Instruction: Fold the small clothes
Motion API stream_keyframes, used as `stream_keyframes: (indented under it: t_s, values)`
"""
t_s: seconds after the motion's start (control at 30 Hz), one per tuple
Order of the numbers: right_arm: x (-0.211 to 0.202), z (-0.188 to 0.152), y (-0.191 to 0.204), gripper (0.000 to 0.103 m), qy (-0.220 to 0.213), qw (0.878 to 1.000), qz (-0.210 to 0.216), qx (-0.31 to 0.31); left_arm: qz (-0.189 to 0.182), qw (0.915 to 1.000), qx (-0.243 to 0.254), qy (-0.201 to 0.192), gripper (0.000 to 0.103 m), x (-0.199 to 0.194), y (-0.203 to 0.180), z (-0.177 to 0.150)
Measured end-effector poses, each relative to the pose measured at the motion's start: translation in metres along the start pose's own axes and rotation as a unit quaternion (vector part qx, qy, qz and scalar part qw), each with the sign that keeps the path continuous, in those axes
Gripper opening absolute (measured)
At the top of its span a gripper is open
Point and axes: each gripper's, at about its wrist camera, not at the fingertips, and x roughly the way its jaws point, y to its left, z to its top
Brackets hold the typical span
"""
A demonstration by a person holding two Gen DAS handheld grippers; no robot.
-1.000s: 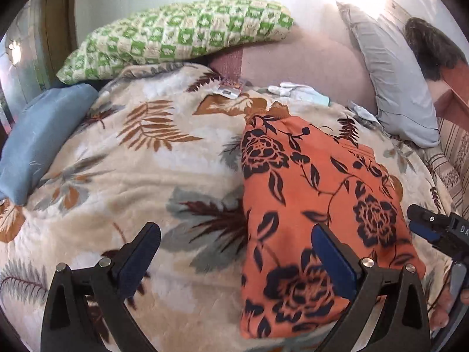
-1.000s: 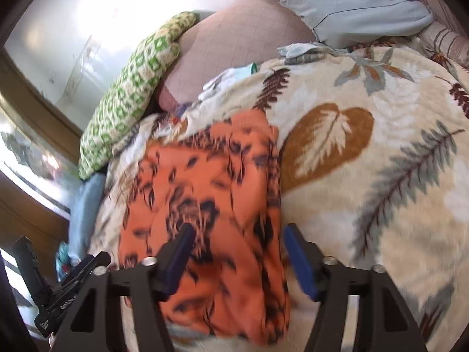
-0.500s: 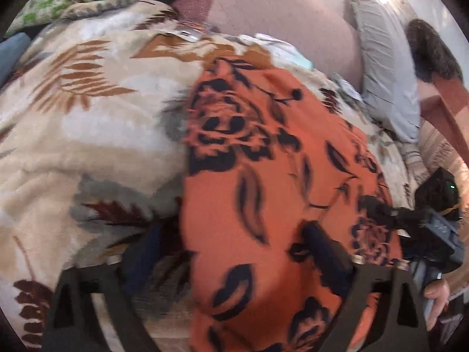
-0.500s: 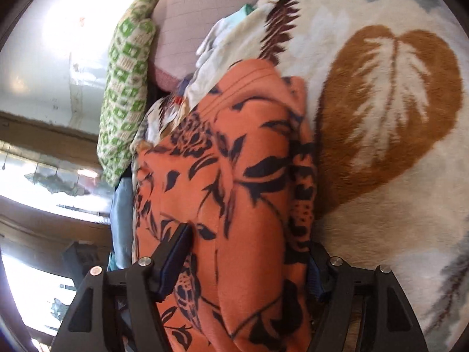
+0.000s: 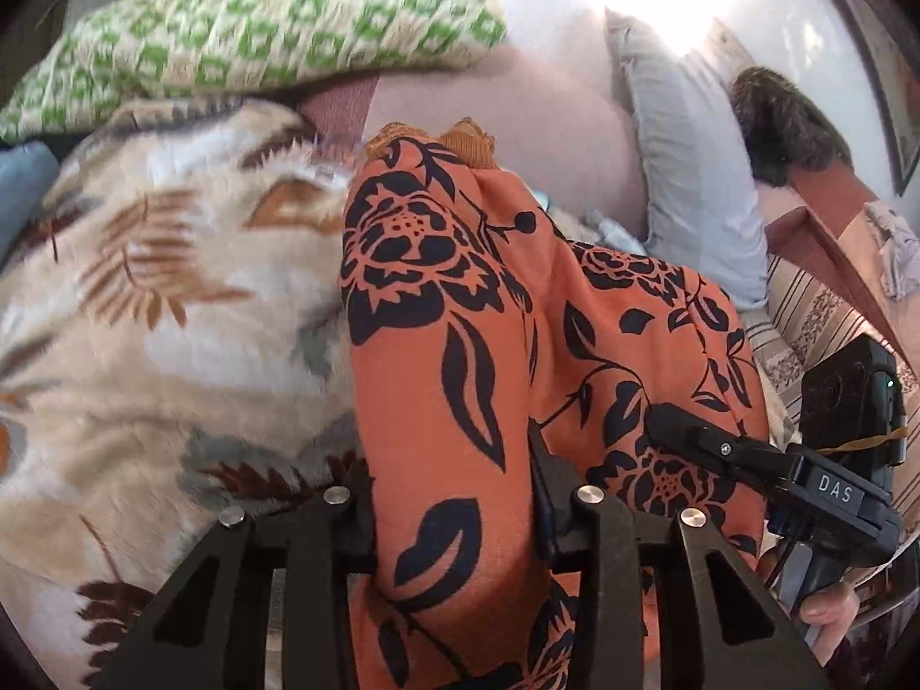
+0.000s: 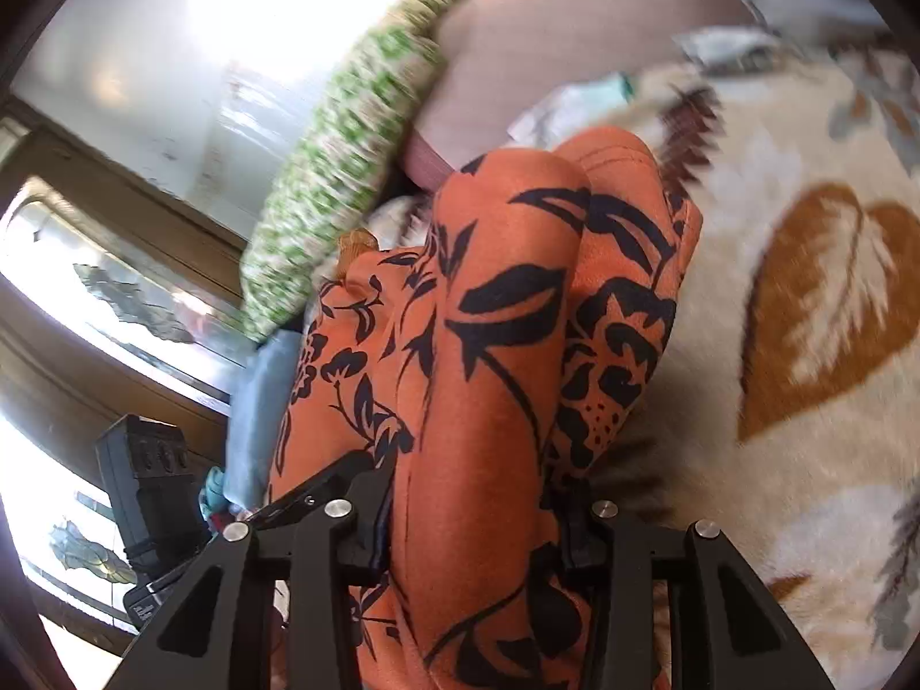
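An orange garment with a black flower print [image 5: 460,345] lies on a cream leaf-print blanket [image 5: 144,345]. My left gripper [image 5: 451,489] has its jaws closing on a raised ridge of that fabric, which fills the gap between the pads. In the right wrist view, my right gripper [image 6: 474,500] is closing the same way on another bunched ridge of the garment [image 6: 494,316]. The two grippers stand side by side on the cloth. One right finger [image 5: 707,443] shows at the left view's right edge. The garment's near edge is hidden under both grippers.
A green-and-white pillow [image 5: 259,29] and a pink cushion [image 5: 517,132] lie at the far end of the bed. A grey pillow [image 5: 690,184] leans at the back right, and a blue cushion [image 5: 23,184] at the left. Open blanket [image 6: 805,316] spreads right of the garment.
Both grippers moved forward onto the garment and narrowed from wide open onto the fabric. The flat cloth is now gathered into raised ridges between the jaws.
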Motion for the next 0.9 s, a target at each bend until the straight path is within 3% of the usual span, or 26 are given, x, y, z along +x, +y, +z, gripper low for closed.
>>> stream_keyframes:
  t_s: [0.13,0.3,0.6,0.67,0.83,0.9]
  values:
    - [-0.002,0.003,0.01,0.043,-0.016,1.0,0.024,-0.004,-0.002,0.9998,-0.002,-0.02,0.039,-0.018,0.004,0.007]
    - [0.009,0.0,0.001,0.043,0.018,0.999,0.034,0.039,0.006,0.9998,-0.016,0.013,0.039,-0.019,0.015,-0.001]
    - [0.025,-0.006,-0.022,0.043,0.042,0.996,-0.009,0.072,0.028,0.9975,-0.02,0.062,0.04,0.017,0.029,-0.022]
    - [0.028,-0.004,-0.031,0.043,0.048,0.996,-0.03,0.068,0.041,0.9973,-0.004,0.061,0.043,0.023,0.027,-0.023]
    - [0.037,-0.006,-0.044,0.043,0.067,0.993,-0.013,0.095,0.049,0.995,-0.045,0.075,0.065,0.036,0.043,-0.028]
    - [0.04,-0.007,-0.048,0.049,0.073,0.993,-0.015,0.097,0.049,0.9947,-0.049,0.075,0.067,0.035,0.046,-0.029]
